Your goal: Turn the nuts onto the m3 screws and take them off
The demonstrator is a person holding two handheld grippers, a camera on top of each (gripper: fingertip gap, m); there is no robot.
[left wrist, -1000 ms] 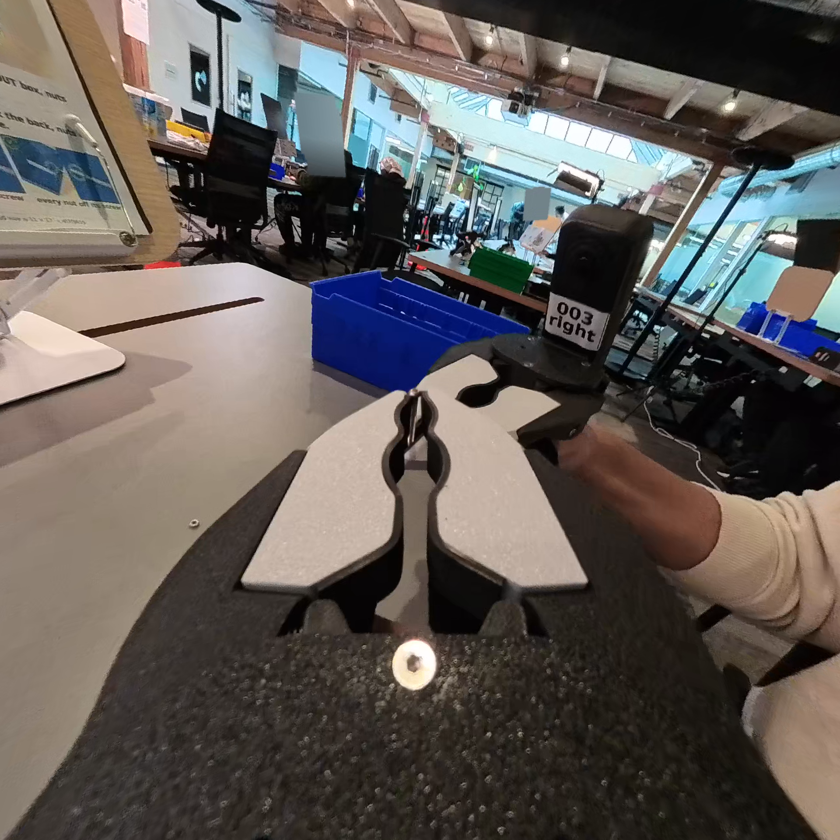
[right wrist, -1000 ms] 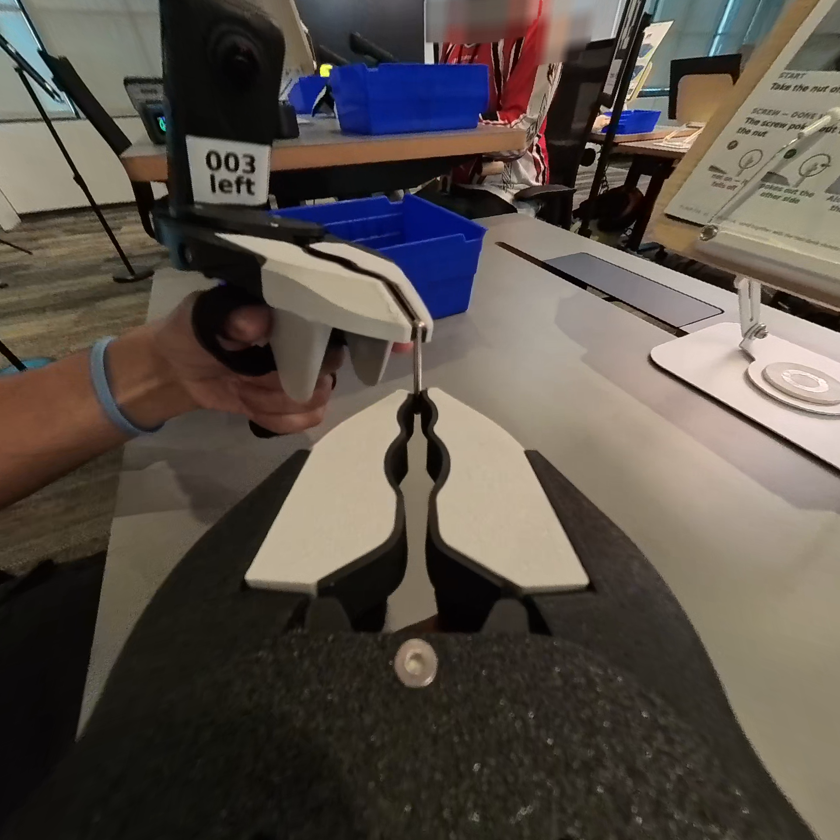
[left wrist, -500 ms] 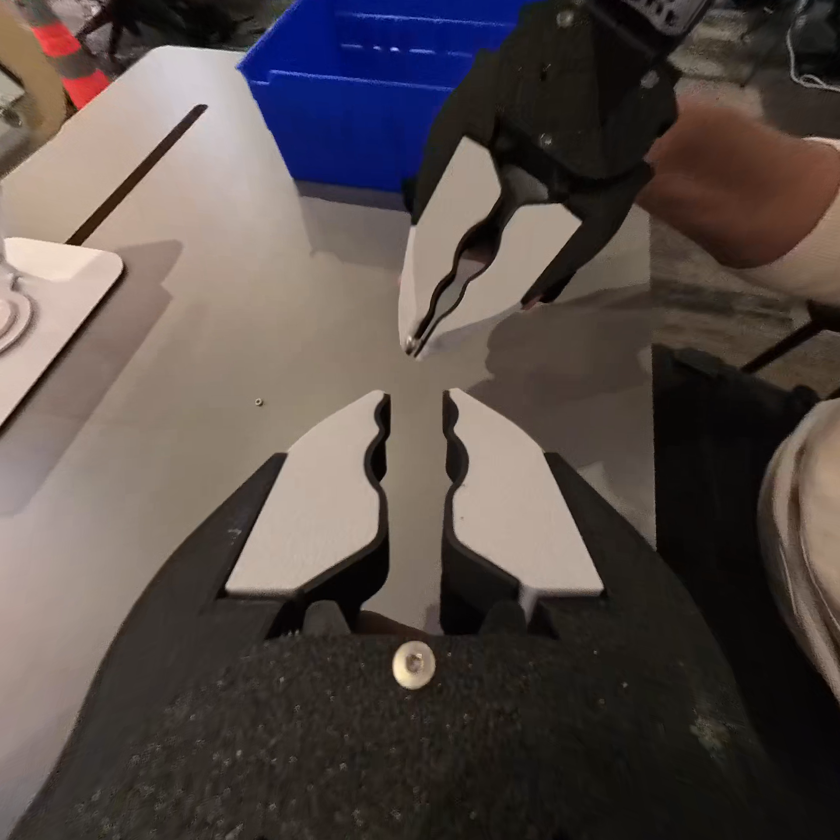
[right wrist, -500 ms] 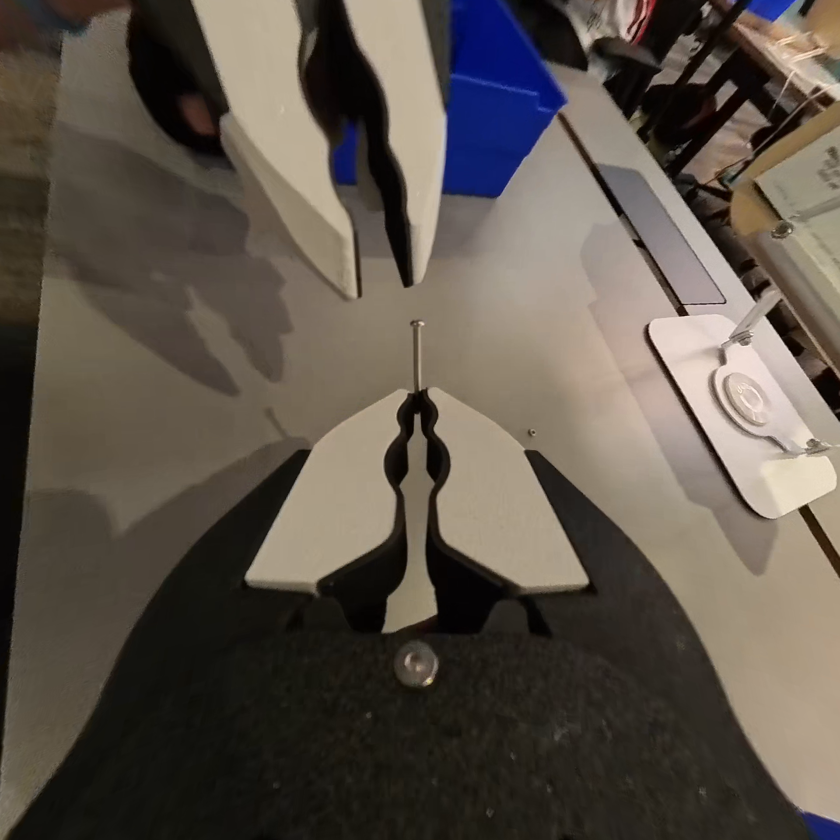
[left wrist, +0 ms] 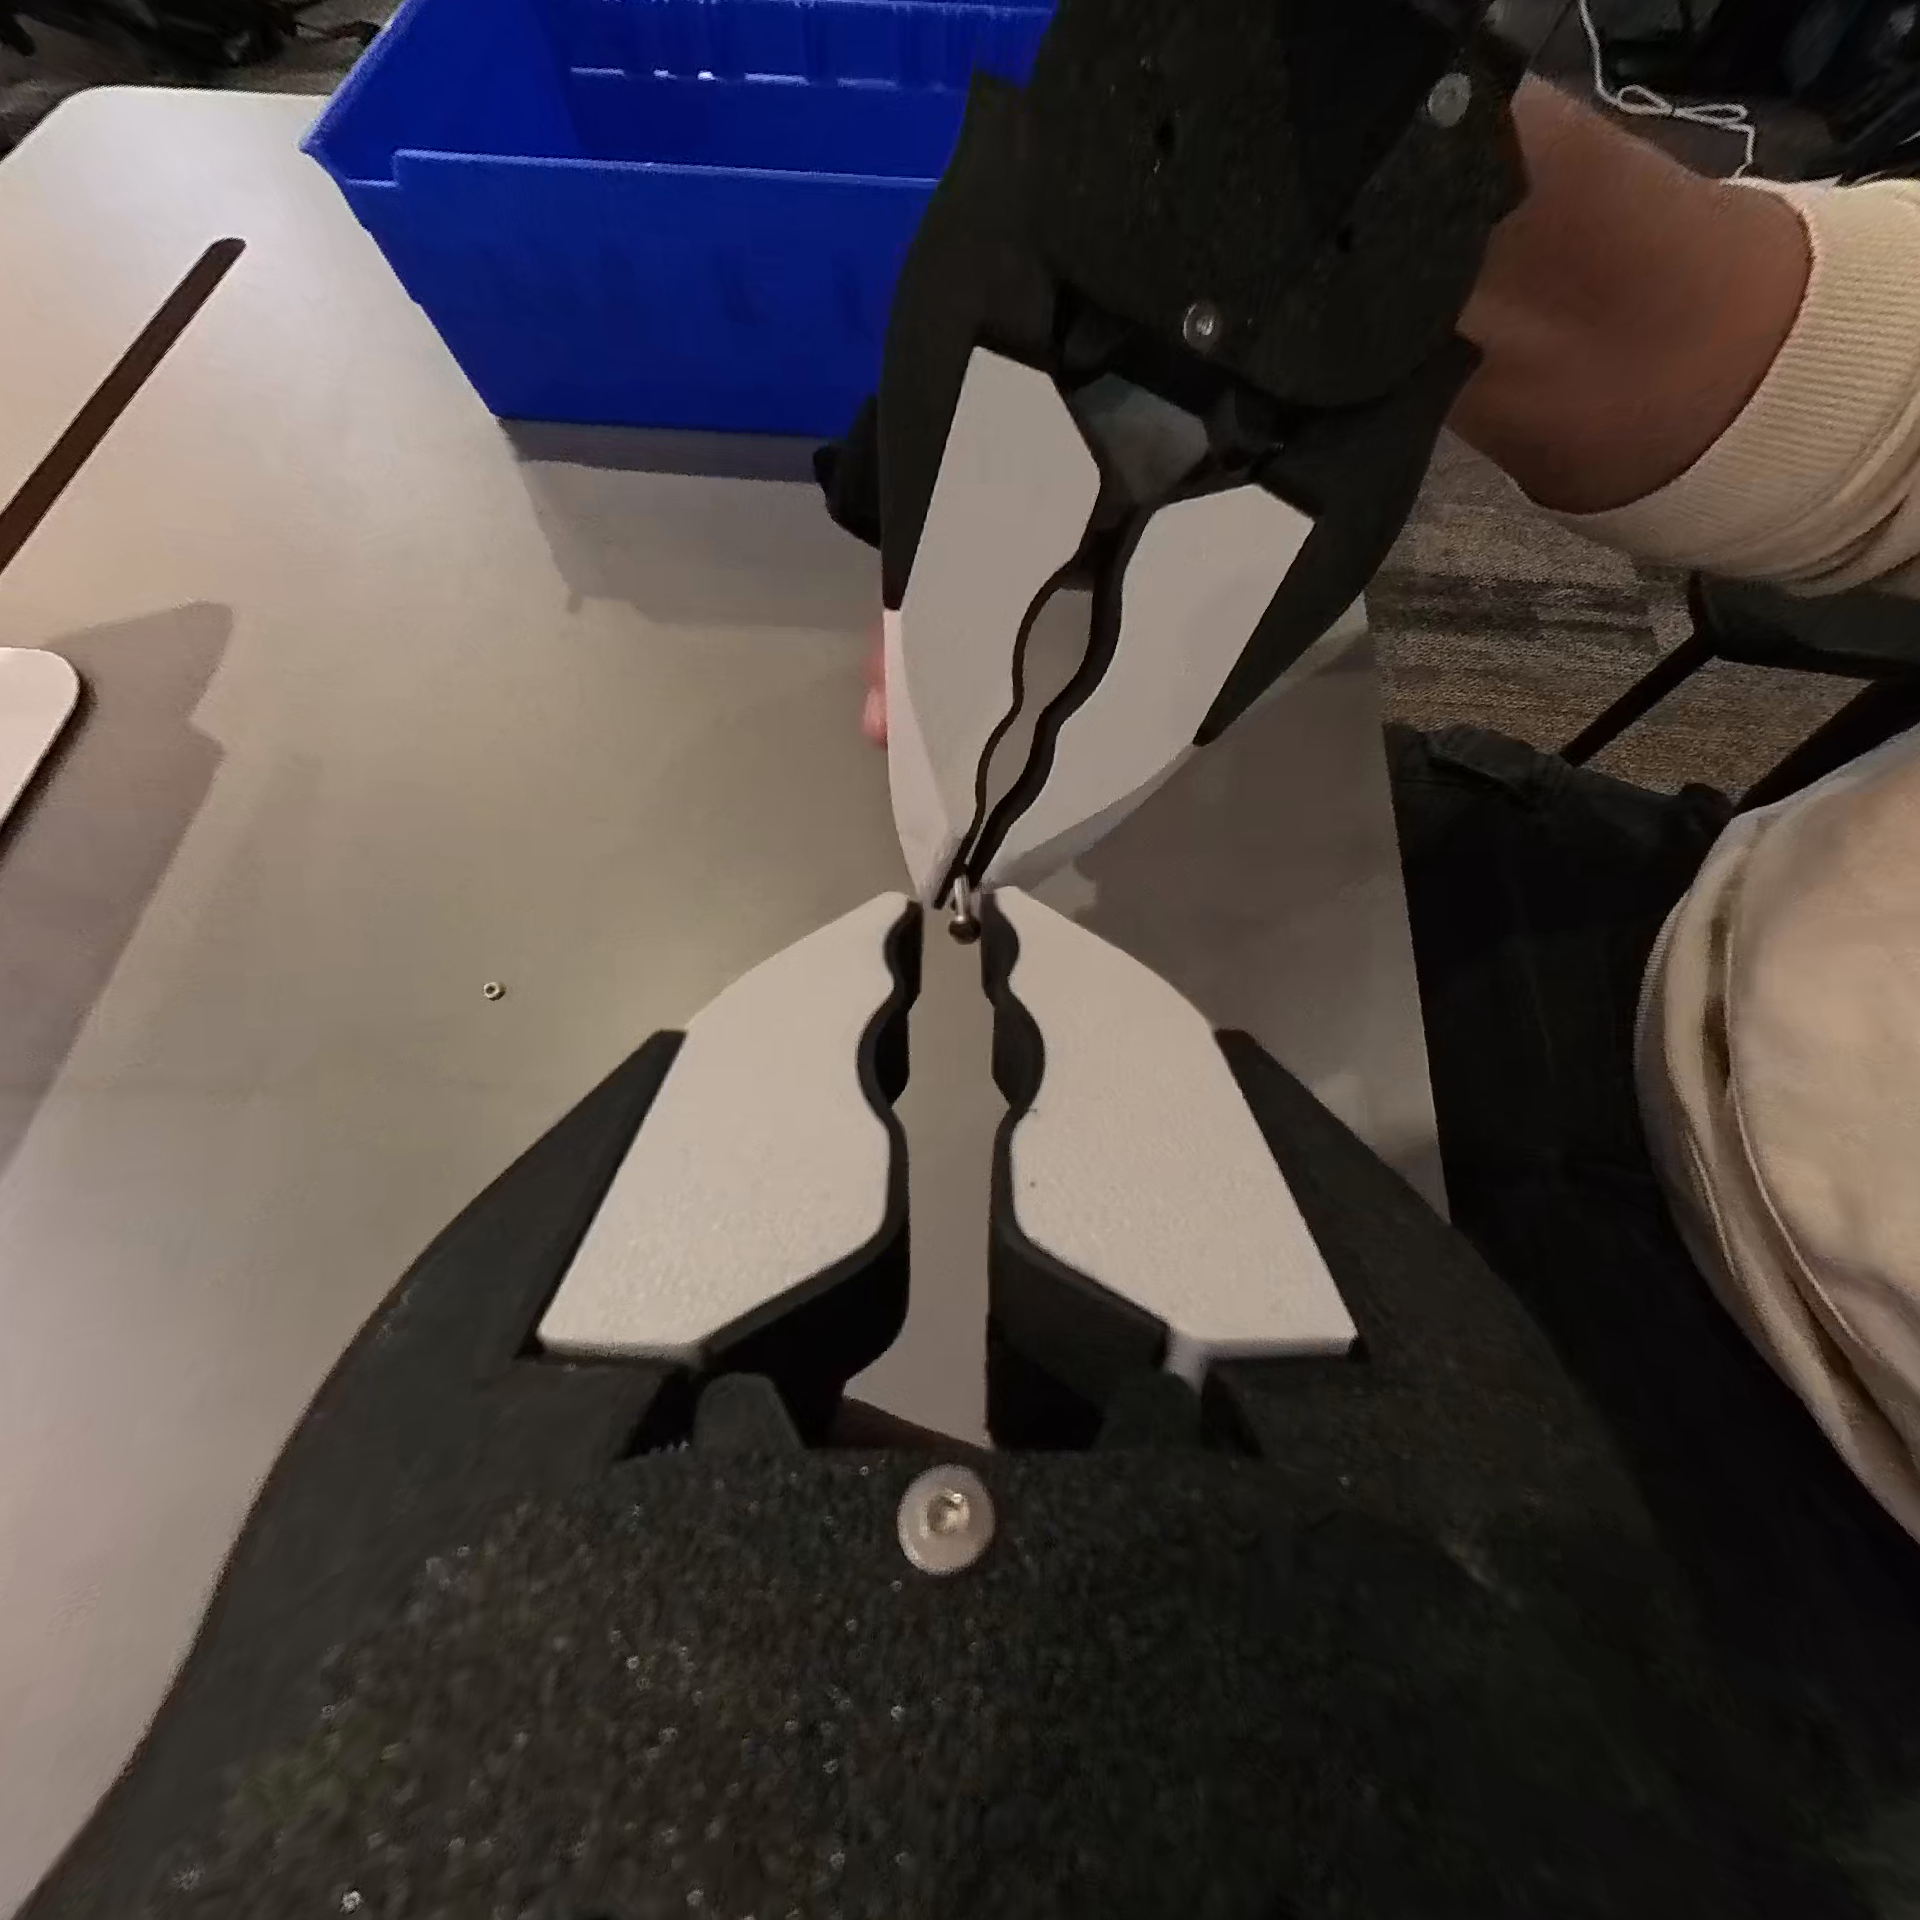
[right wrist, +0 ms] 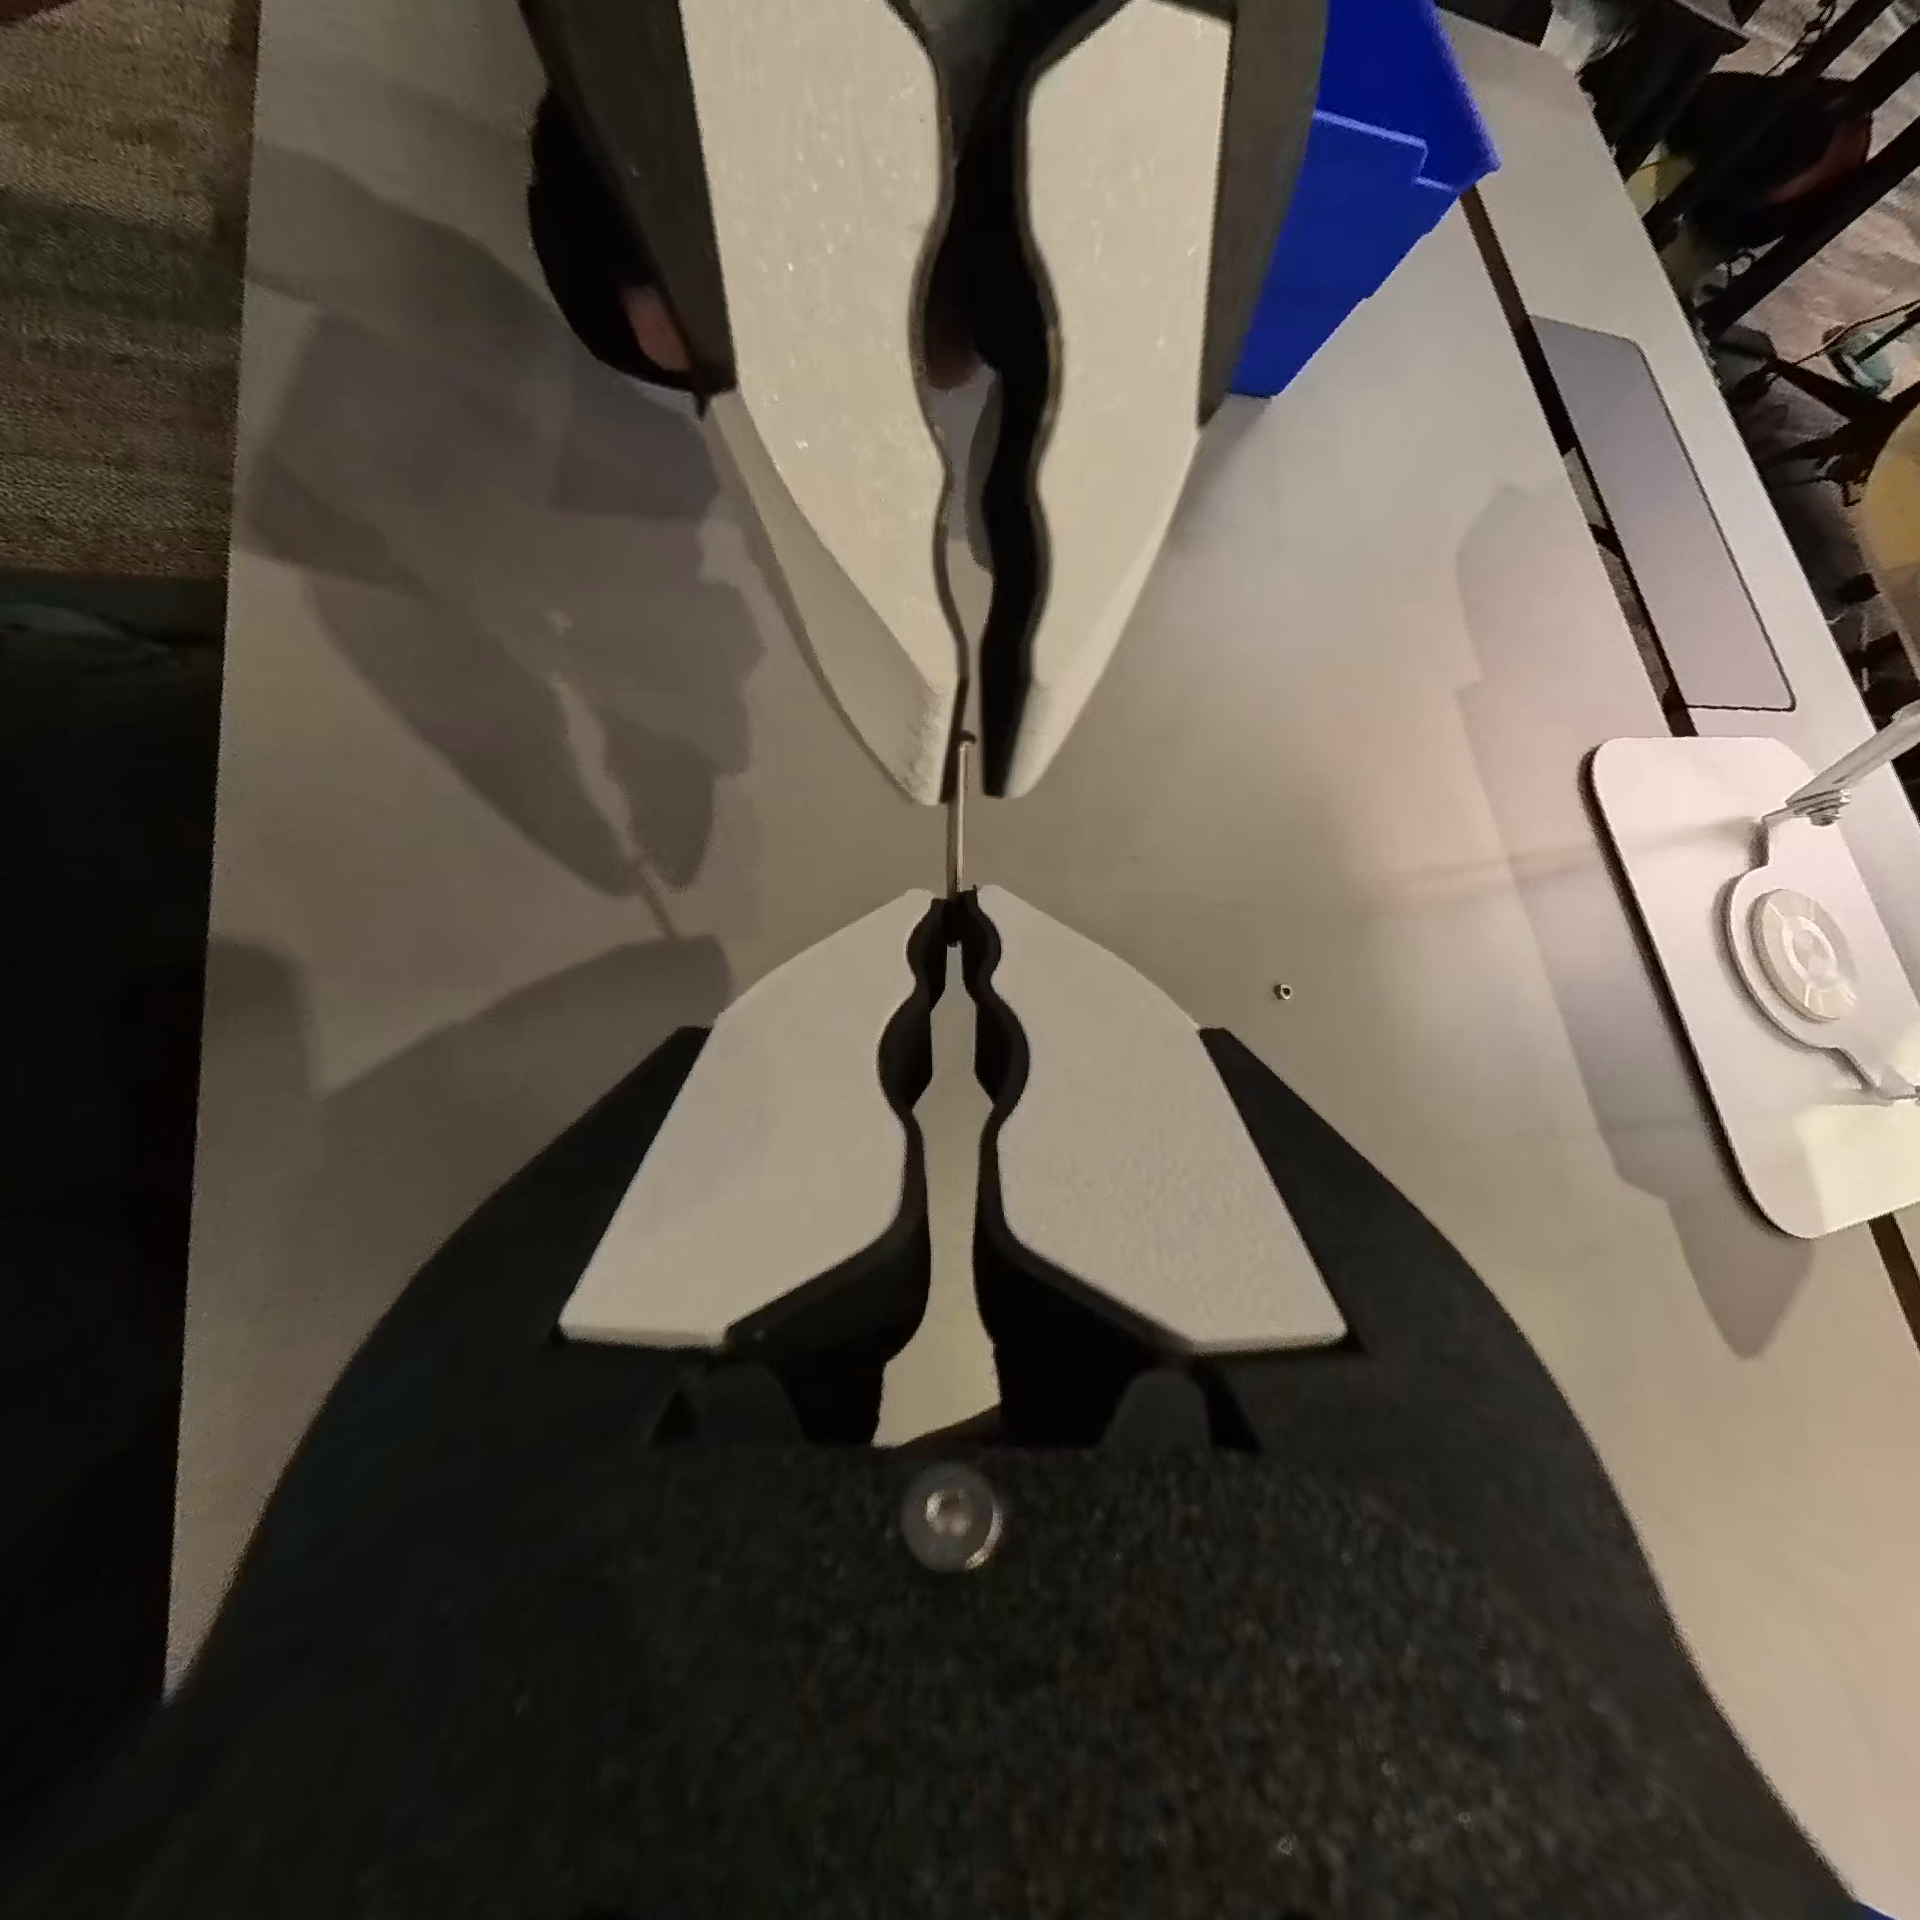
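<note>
Up close in the left wrist view, the left gripper (left wrist: 951,914) shows two pale, grainy finger plates with wavy black inner edges, set in a rough black body; its jaws stand a narrow gap apart and clamp nothing. The head of the screw (left wrist: 962,918) sits in that gap at the tips. Opposite, the right gripper (left wrist: 961,883) comes down from the upper right, a hand (left wrist: 1621,312) in a cream ribbed sleeve behind it, its tips pinched together on the screw. On the smooth grey table (left wrist: 416,727) a small nut (left wrist: 494,990) lies alone, well to the left. A blue plastic bin (left wrist: 665,229) stands at the far edge, and the corner of a white plate shows at the left.

Seen from the right wrist view, the right gripper (right wrist: 956,904) grips the thin metal screw (right wrist: 961,831) by its lower end; the shaft runs straight ahead into the parted tips of the left gripper (right wrist: 966,779), which points back at the camera. The nut (right wrist: 1285,990) lies to the right on the table (right wrist: 1299,727), between the grippers and a white stand base (right wrist: 1704,935) with a round metal disc. The blue bin (right wrist: 1340,208) is partly hidden behind the left gripper.
</note>
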